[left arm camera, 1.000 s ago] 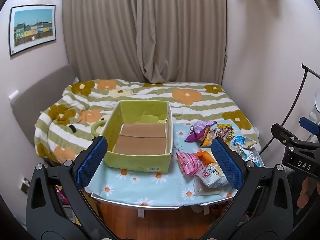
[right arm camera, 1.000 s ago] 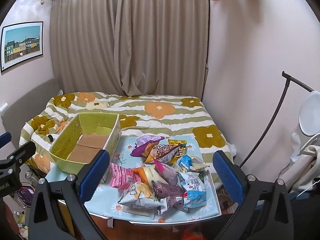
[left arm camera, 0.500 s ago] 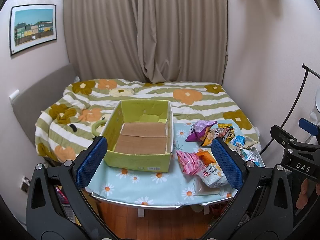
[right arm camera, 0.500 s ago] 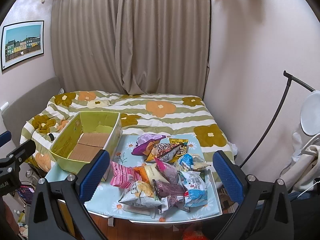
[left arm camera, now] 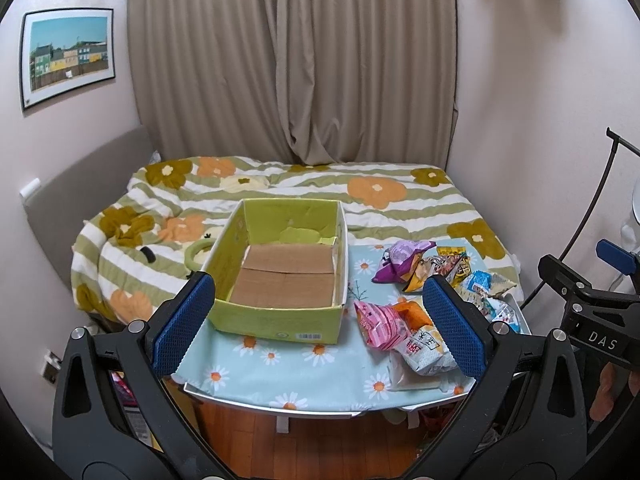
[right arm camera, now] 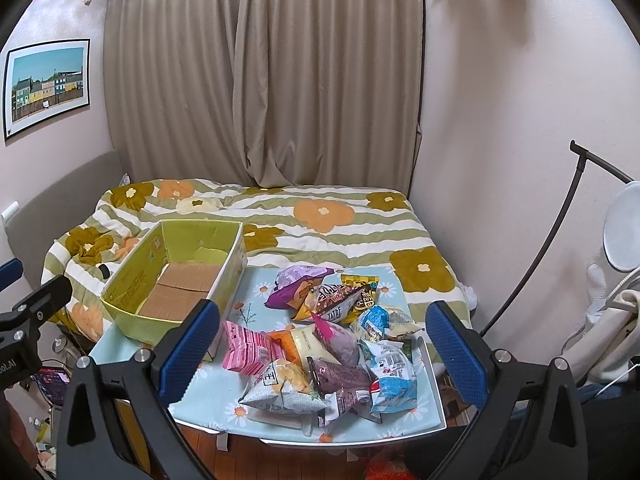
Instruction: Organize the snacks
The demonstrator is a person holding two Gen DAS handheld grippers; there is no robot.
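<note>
The snacks (right arm camera: pixel 324 344) lie in a loose heap on the right half of the counter (left arm camera: pixel 280 364), which wears a pale blue cloth printed with daisies. In the heap a pink striped packet (right arm camera: pixel 246 348) sits nearest the box, with an orange bag (right arm camera: pixel 294 342) touching it on the right and a grey and white bag (right arm camera: pixel 280 392) at the front edge. A purple bag (right arm camera: pixel 294 284) lies at the back, touching a dark packet with big letters (right arm camera: pixel 336 300), and blue and white packets (right arm camera: pixel 390 376) fill the right side of the pile. To the left of the heap stands a green cardboard box (left arm camera: pixel 280 272), open at the top, with only its brown flaps showing on the bottom; the pink packet lies just beside its right wall but apart from it. The left tongs (left arm camera: pixel 316 320) are spread wide and hold nothing, hovering in front of the counter with the box between the blue pads (left arm camera: pixel 182 326). The right tongs (right arm camera: pixel 322 350) are likewise spread wide and bare, framing the heap from the near side. Behind the counter is a bed (left arm camera: pixel 304 196) under a green striped quilt with orange and brown flowers, then closed beige curtains (left arm camera: pixel 288 60). A framed picture (left arm camera: pixel 68 56) of coloured houses hangs on the left wall.
</note>
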